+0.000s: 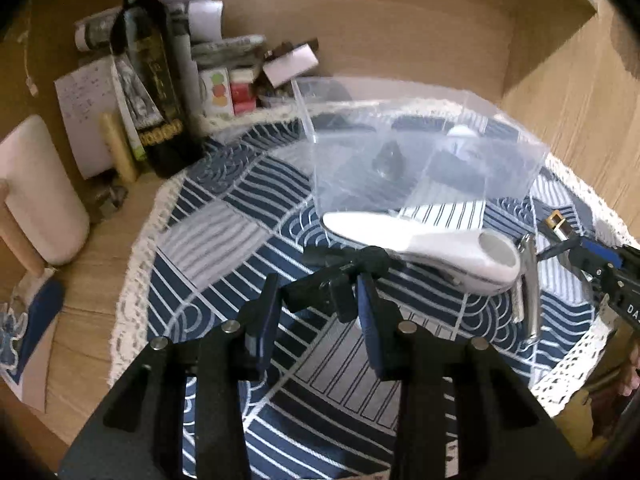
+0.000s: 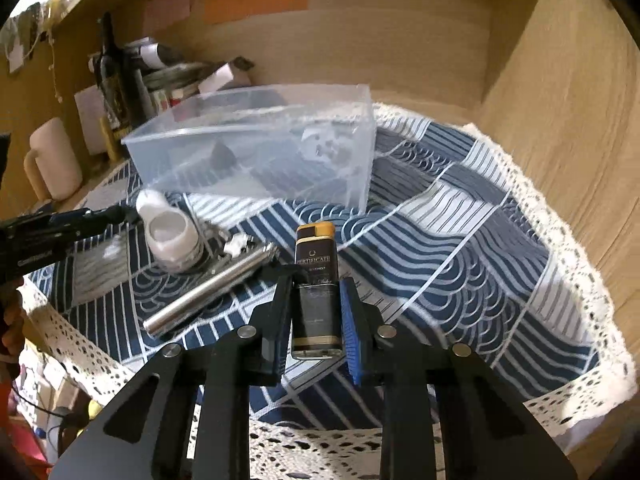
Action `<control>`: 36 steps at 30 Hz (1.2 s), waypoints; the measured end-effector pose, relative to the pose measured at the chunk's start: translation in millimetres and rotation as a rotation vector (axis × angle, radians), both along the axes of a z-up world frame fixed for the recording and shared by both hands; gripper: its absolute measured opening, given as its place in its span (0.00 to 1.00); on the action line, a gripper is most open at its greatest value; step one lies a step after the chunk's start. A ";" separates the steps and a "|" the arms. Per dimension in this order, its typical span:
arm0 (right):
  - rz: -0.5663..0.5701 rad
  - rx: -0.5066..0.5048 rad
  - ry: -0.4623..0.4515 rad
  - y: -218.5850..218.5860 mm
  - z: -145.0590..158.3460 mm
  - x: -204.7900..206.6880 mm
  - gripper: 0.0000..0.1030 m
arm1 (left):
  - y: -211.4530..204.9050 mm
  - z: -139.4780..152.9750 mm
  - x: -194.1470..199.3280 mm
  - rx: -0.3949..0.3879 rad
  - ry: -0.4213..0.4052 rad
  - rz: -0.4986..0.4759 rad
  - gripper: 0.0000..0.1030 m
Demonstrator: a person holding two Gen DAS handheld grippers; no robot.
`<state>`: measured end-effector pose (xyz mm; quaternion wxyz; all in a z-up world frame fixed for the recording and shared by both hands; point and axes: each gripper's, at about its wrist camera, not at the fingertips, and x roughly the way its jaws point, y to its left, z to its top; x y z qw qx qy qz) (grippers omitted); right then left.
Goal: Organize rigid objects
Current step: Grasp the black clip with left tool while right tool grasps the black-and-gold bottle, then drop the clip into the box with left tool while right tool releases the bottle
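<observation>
**Risk note: two loads up, one box, crowded front edge**

Your right gripper [image 2: 316, 292] has its jaws closed onto a slim black-and-gold case [image 2: 316, 276], standing upright between the pads. The grip sits low on the case, so most of it projects past the fingertips. A tilt or a knock on the box wall could lever it loose.

Your left gripper [image 1: 320, 292] is only partly closed, with a black clip-like piece [image 1: 340, 268] between the pads. It is blurred, and I cannot tell how firmly it is pinched. Treat it as a weak hold.

The clear plastic box [image 2: 256, 152] sits toward the back of the patterned cloth [image 2: 460, 240], already holding a few dark items and a white one. The white can opener [image 1: 432, 248] lies just in front of it, with a metal cylinder [image 2: 212, 292] beside that.

Hazards, as I judge them:
- Both grippers heading for the box together could collide.
- A low approach may strike the can opener or roll the cylinder.
- The box looks light, so a rim bump may slide it.
</observation>
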<state>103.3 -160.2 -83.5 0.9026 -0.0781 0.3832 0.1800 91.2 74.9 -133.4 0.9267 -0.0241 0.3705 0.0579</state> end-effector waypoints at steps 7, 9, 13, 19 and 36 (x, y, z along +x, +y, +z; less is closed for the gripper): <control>0.015 0.036 -0.092 -1.0 33.5 2.2 0.21 | -5.1 34.9 1.2 0.000 -0.094 -0.013 0.36; 0.018 0.047 -0.119 0.9 42.6 6.0 0.21 | -5.2 44.1 3.5 -0.005 -0.120 -0.019 0.36; 0.050 0.086 -0.156 7.5 58.5 19.9 0.21 | -6.2 60.2 9.9 -0.016 -0.161 -0.022 0.36; 0.089 0.099 -0.184 22.4 70.7 47.0 0.21 | -9.5 82.4 25.9 0.013 -0.221 -0.029 0.36; 0.201 0.027 -0.082 79.6 55.7 122.1 0.21 | -13.5 58.4 114.1 0.043 -0.068 -0.084 0.36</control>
